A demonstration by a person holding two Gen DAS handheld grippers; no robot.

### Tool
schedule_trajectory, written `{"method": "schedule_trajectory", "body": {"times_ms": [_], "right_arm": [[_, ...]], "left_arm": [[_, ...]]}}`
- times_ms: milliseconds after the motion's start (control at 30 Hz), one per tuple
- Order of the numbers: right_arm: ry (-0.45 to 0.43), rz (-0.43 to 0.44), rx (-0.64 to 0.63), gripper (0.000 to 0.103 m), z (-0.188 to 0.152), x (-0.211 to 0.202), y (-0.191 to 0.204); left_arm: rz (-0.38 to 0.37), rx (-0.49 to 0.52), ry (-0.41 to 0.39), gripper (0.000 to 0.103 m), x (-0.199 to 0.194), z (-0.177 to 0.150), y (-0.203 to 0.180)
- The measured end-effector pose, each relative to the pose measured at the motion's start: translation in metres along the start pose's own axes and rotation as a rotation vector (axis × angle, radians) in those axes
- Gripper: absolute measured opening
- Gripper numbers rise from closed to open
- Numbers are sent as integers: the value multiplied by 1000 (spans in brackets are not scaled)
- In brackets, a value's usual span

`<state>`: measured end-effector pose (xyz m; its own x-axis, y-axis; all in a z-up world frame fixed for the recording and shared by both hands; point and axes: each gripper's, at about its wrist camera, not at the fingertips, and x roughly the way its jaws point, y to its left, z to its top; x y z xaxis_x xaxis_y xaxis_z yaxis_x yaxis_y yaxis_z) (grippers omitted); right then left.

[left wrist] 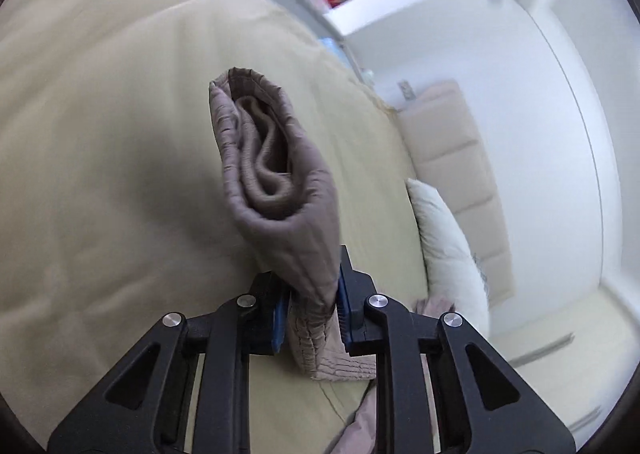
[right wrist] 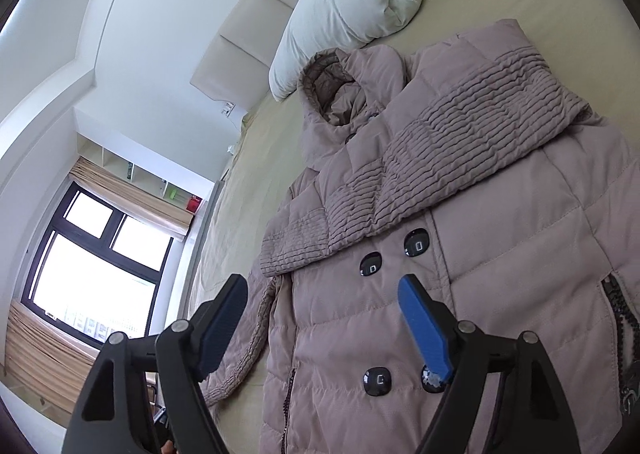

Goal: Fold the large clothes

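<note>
A dusty-pink padded jacket [right wrist: 460, 254] with black buttons lies front-up on the beige bed [right wrist: 248, 181], hood toward the pillow. One ribbed sleeve [right wrist: 460, 157] is folded across its chest. My right gripper [right wrist: 322, 294] is open and empty, hovering just above the jacket's left edge and buttons. My left gripper [left wrist: 312, 310] is shut on a sleeve cuff [left wrist: 276, 173] of the jacket, which stands up from the jaws above the bed sheet [left wrist: 100, 133].
A white pillow [right wrist: 352, 1] lies at the padded headboard [right wrist: 240, 45]; it also shows in the left wrist view [left wrist: 448, 246]. A window [right wrist: 92, 266] with curtains and wall shelves [right wrist: 136, 173] stand beyond the bed's far side.
</note>
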<state>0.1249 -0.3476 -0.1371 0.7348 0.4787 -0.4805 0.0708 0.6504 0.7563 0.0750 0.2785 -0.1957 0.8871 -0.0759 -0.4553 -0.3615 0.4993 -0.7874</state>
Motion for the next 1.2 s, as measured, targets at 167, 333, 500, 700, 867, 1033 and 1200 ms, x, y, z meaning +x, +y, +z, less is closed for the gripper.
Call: {"method": "schedule_trajectory", "body": {"times_ms": [167,333,500,700,867,1033,1200], "right_arm": [[1,-8,2,78,12,-10,-11],[105,38,19,78,18,3,-17],[230,166,104,78,21,25,-19],[371,196,109,77,17,70,0],[483,182,12,41,13,104,33],[504,134,-20,20,24,117,49],[343,174,-81,19,85,71,80]], "left_arm": [[-136,578,93,18,25,-79,-159],[-200,1084,242,18,59,-233,-235],[-199,1242,328,18,64,-331,-232],[-178,1325,322,18,70,-356,-215],[-163,1300,312,18,95,-336,-223],[-194,1263,343,39,84,-311,-218],[-252,1135,315,59,63,-266,-210]]}}
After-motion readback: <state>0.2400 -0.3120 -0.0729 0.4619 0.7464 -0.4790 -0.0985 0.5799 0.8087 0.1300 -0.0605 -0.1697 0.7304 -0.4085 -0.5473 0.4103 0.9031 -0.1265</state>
